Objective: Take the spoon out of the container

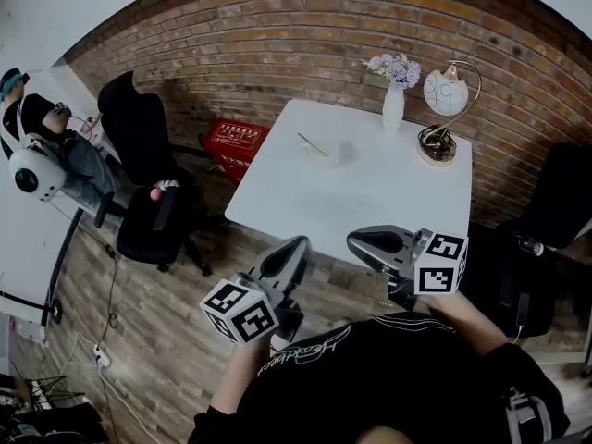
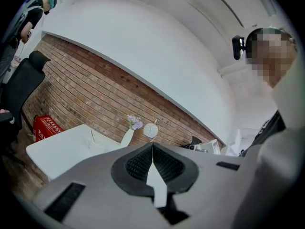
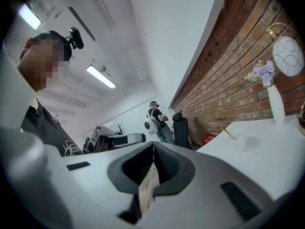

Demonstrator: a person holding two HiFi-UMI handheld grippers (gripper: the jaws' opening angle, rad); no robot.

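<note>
A thin spoon leans in a small pale container toward the far side of the white table. The spoon and container also show small in the right gripper view, and the container shows faintly in the left gripper view. My left gripper and right gripper hang shut and empty short of the table's near edge, close to the person's body. In their own views the left gripper and right gripper show jaws meeting at the tips with nothing between them.
A white vase with purple flowers and a globe lamp stand at the table's far right corner. A black office chair and a red basket sit left of the table. Another person is at the far left.
</note>
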